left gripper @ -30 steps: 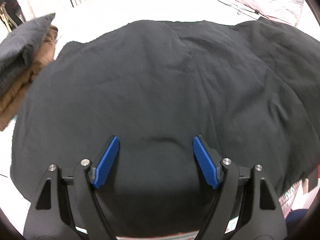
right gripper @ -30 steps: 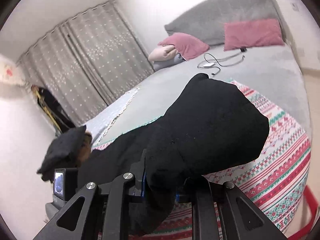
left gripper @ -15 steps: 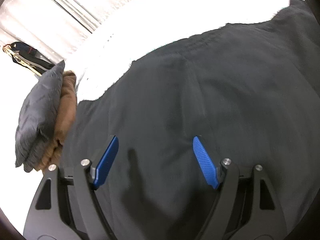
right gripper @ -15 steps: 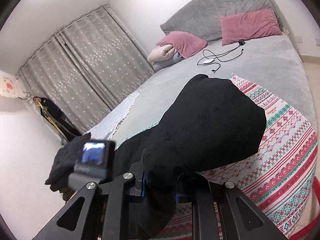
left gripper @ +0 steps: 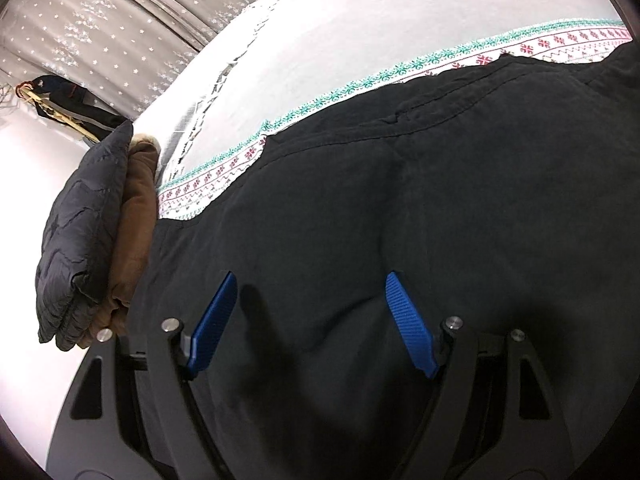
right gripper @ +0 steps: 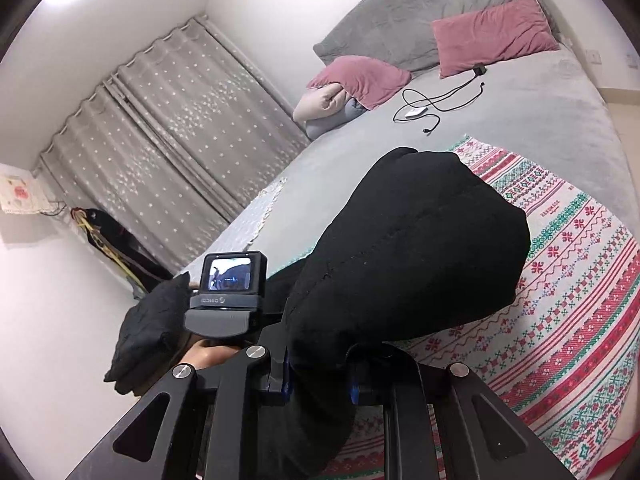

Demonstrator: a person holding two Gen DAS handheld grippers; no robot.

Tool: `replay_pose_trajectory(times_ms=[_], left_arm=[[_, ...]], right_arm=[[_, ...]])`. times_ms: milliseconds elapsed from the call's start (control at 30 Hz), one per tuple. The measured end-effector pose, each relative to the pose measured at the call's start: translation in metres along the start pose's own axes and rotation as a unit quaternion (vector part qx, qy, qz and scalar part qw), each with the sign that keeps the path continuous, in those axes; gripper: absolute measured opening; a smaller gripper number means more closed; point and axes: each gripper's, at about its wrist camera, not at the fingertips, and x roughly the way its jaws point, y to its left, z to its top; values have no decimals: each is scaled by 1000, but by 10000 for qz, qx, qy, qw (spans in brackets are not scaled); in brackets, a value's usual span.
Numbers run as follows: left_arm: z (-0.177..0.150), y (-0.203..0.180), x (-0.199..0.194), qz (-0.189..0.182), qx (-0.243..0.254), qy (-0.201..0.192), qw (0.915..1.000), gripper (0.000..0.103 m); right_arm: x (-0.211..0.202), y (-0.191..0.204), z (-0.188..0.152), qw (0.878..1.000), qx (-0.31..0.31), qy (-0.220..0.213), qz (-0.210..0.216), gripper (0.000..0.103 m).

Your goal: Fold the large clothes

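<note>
A large black garment (left gripper: 400, 208) lies spread over a patterned blanket (left gripper: 224, 176) on the bed. My left gripper (left gripper: 310, 320) is open, its blue pads just above the garment's near part, holding nothing. My right gripper (right gripper: 320, 384) is shut on a bunched fold of the same black garment (right gripper: 416, 256) and holds it lifted off the patterned blanket (right gripper: 568, 304). The right fingertips are hidden by the cloth. The left gripper's camera body (right gripper: 228, 292) shows at the left of the right wrist view.
A stack of folded clothes, dark quilted jacket (left gripper: 84, 236) over a brown one (left gripper: 136, 220), lies at the garment's left edge. Pink pillows (right gripper: 492, 32), a charger cable (right gripper: 440, 100) and grey curtains (right gripper: 160, 140) are beyond.
My left gripper has swung left and tilted, bringing the folded stack and blanket edge into view; it stays open. The right gripper keeps its hold on the raised fold.
</note>
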Motion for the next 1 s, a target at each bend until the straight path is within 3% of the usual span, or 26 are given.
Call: replay_pose_trajectory(times_ms=[167, 367, 433, 567, 667, 767, 1000], left_arm=[[-21, 29, -18, -871, -420, 65, 9953, 77], [-113, 29, -79, -1790, -11, -385, 9831, 77], [-150, 22, -95, -1837, 173, -464, 9817, 77], [-200, 14, -120, -1525, 402, -881, 9836, 77], [-208, 7, -115, -1492, 533, -928, 9830, 78], [-209, 9, -105, -1664, 290, -785, 9825, 78], [-219, 9, -109, -1646, 302, -990, 9809, 78]], right_arm=[[0, -1, -1, 10000, 7, 26, -45, 19], [0, -4, -1, 9999, 47, 60, -98, 19], [-2, -3, -4, 9999, 41, 52, -112, 19], [0, 2, -6, 9999, 3, 55, -160, 19], [1, 6, -8, 9997, -83, 54, -222, 19], [2, 12, -12, 9994, -186, 51, -281, 19], [-1, 16, -17, 9987, -287, 11, -413, 19]])
